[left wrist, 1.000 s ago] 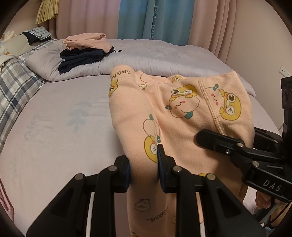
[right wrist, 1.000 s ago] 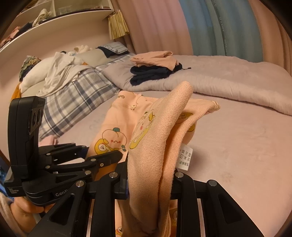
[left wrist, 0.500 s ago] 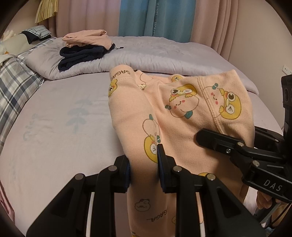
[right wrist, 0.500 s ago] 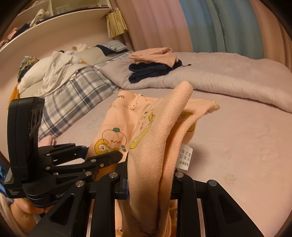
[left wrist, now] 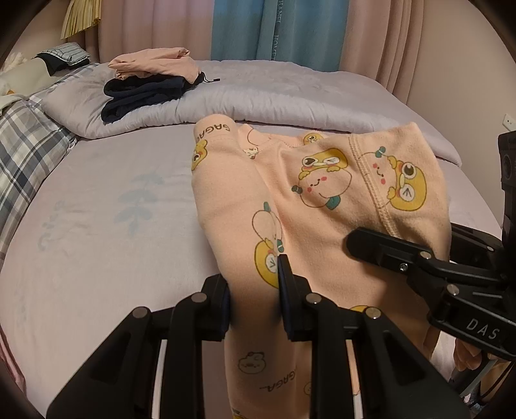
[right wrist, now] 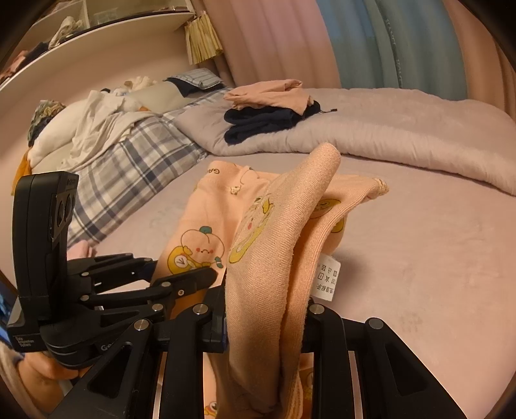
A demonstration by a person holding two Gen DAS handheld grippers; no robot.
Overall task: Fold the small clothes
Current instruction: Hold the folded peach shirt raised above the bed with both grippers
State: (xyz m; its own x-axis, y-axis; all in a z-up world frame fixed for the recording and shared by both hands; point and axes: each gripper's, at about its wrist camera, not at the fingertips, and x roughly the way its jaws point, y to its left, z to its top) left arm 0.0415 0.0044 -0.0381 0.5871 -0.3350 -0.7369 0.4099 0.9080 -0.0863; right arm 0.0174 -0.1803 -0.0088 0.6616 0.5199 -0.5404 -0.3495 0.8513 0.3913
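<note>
Both grippers are clamped on the peach cartoon-print pants (left wrist: 322, 199): left gripper (left wrist: 254, 290) pinching one leg, right gripper (right wrist: 264, 325) bunching the other side. Far end rests on the bed (left wrist: 96, 225).

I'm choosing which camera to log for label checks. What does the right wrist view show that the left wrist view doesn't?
Only the right wrist view shows the white care label, the wall shelf and the crumpled white bedding. Only the left wrist view shows the wall socket. Both show the peach cartoon-print garment, gripped by the left gripper and the right gripper, and the folded pile.
</note>
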